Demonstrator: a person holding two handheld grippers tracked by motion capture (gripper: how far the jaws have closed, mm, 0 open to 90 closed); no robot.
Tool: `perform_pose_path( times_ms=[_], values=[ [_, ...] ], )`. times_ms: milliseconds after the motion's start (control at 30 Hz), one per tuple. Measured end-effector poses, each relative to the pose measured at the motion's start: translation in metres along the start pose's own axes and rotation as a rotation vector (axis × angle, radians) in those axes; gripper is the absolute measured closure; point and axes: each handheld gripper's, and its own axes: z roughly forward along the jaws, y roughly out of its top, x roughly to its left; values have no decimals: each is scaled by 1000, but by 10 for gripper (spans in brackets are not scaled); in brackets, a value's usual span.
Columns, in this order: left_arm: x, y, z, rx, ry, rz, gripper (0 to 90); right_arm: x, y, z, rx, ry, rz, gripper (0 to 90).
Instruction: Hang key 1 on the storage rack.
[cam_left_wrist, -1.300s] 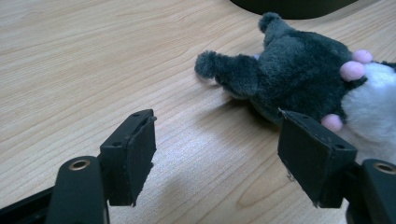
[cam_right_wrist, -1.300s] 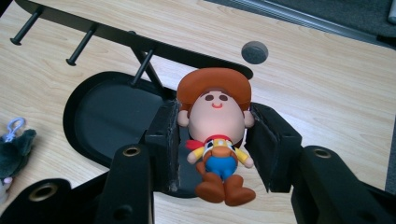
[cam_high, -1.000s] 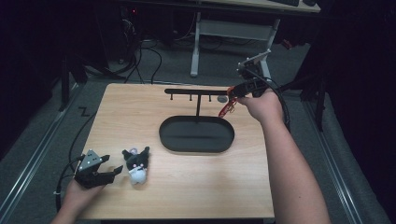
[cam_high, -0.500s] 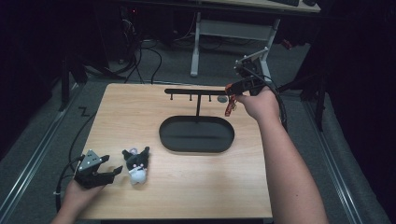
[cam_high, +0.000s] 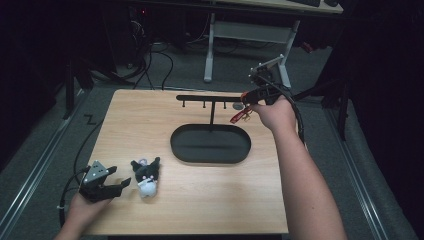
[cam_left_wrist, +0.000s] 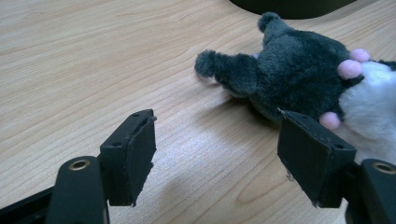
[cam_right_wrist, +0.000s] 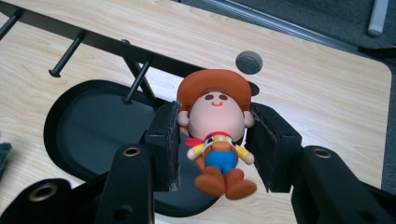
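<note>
Dark room all around, with one wooden tabletop (cam_high: 200, 210) lit up in the middle. Things on it can be counted pretty fast: one black oval tray (cam_high: 210, 145), one black rack (cam_high: 207, 98) standing at the tray's far side, and four pegs seen hanging off its bar in the high view. Two toys in total are seen. One cowboy figure (cam_right_wrist: 215, 135) with a brown hat is pinched by the head between the pads of the right tool (cam_right_wrist: 215, 144), held up in the air at the right end of the rack's bar, above the tray's edge in the right gripper view. One dark grey and white plush (cam_left_wrist: 308, 79) is lying flat on the tabletop near the front left corner. The left tool (cam_left_wrist: 217, 151) is spread wide with nothing gripped, one pad just beside the plush, low over the wood.
</note>
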Motion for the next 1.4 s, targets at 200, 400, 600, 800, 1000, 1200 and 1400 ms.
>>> perform_pose_path(
  times_ms=[200,400,600,800,1000,1200,1400],
  values=[
    [0,0,0,4,-1,4,283,4,3,-3,-10,14,-12,553],
    [0,0,0,2,-3,3,283,13,2,3,-2,14,-41,554],
    [0,0,-1,0,-2,0,282,11,2,9,-4,5,-28,553],
    [1,-1,-1,1,-2,-3,282,3,-1,10,-11,6,-2,553],
    [0,0,0,8,-5,7,283,-6,-7,8,-15,-1,19,553],
    [-1,0,1,9,-7,7,283,-18,-19,7,-18,-9,48,552],
    [-2,0,2,12,-8,12,283,-35,-41,14,-5,-12,90,551]
  ],
)
